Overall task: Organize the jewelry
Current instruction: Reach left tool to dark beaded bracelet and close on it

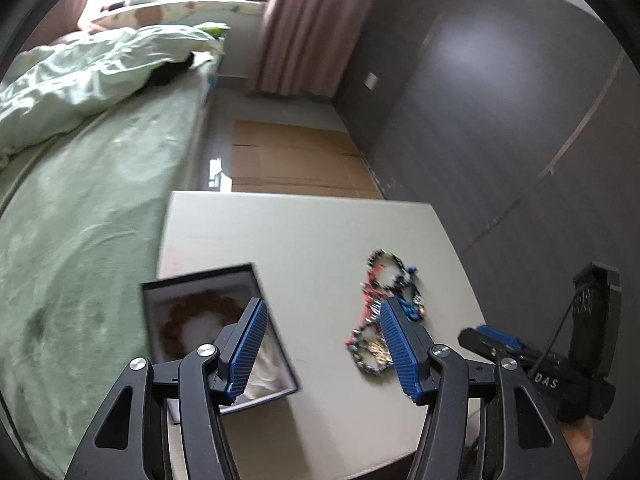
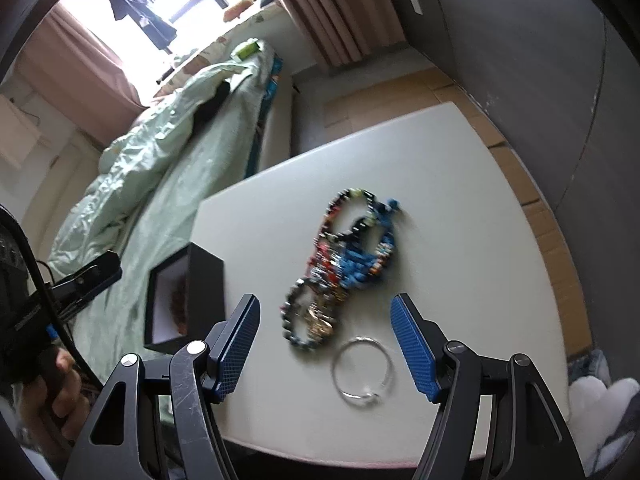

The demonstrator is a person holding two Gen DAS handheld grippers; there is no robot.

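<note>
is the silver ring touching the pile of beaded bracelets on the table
Apart. The right wrist view shows bare tabletop between the silver ring and the beaded bracelets.

Two handheld grippers, black frames with blue ribbed pads

The left gripper (image 1: 320,344) and right gripper (image 2: 324,344) are each built of black angular arms with triangular cut-outs and silver round screws at the pivots. At the right edge of the left wrist view, white lettering, apparently "DAS", and a thin black cable are seen. At lower left of the right wrist view, a hand (image 2: 52,392) is partly seen.
</note>
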